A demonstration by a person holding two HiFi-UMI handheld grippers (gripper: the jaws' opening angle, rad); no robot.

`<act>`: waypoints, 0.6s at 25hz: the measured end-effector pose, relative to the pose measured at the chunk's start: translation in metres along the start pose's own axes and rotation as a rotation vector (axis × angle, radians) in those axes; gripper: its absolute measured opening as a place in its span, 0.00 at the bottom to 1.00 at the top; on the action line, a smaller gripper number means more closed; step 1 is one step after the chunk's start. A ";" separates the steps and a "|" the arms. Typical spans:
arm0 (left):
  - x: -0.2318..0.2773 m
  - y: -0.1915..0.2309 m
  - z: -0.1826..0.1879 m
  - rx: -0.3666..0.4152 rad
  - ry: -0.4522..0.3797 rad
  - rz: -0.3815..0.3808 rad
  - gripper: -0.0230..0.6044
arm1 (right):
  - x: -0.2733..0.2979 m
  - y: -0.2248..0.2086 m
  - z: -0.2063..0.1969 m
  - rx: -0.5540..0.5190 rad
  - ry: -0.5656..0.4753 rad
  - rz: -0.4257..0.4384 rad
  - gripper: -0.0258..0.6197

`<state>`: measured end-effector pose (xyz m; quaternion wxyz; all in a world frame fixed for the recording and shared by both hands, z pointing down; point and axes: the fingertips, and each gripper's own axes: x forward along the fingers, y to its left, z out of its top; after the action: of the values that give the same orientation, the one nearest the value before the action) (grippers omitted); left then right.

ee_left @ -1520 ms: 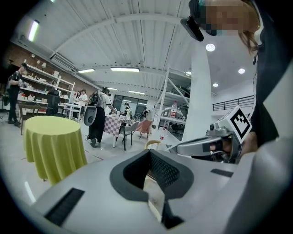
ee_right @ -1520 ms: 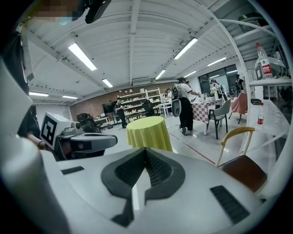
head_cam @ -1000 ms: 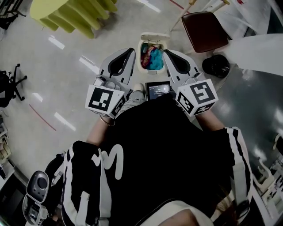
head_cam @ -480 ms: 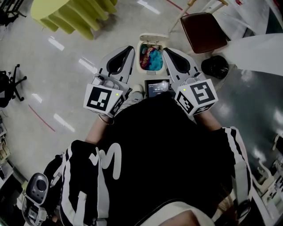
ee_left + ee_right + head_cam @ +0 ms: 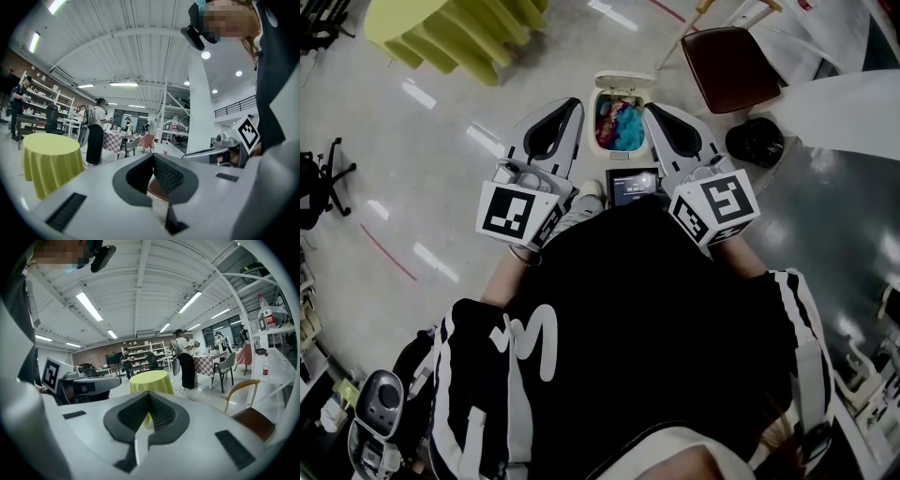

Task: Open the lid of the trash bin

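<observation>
Ok, both grippers are up in front of me, w/ the trash bin [image 5: 596, 120] on the floor [image 5: 441, 187] just beyond them, between their tips in the head view. Bin lid [image 5: 625, 79] is already flipped up at the far side, so the inside shows: a heap of blue and red stuff [image 5: 623, 124].

Left gripper [image 5: 574, 103] points far-right toward the bin's left rim. Its fingers [image 5: 168, 176] are pressed together at the tips, w/ nothing between them. Right gripper [image 5: 649, 110] points far-left toward the bin's right rim. Its fingers [image 5: 160, 416] are pressed together too, also empty. Can't tell from the head view whether either tip touches the rim.

A small dark screen [image 5: 635, 187] sits near me, between the two marker cubes. Far left is a round bench under a yellow-green cloth [image 5: 450, 28]. Far right is a chair w/ a brown seat [image 5: 731, 66], w/ a black round thing [image 5: 757, 141] on the floor just near of it.
</observation>
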<state>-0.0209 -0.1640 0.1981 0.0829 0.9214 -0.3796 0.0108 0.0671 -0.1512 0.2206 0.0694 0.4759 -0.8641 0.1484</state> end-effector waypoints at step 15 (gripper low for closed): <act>-0.001 -0.001 0.000 0.012 -0.007 0.009 0.05 | -0.003 -0.001 0.003 0.005 -0.013 0.011 0.04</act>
<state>-0.0205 -0.1627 0.1974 0.0759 0.9202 -0.3840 0.0100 0.0694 -0.1502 0.2176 0.0619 0.4723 -0.8667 0.1480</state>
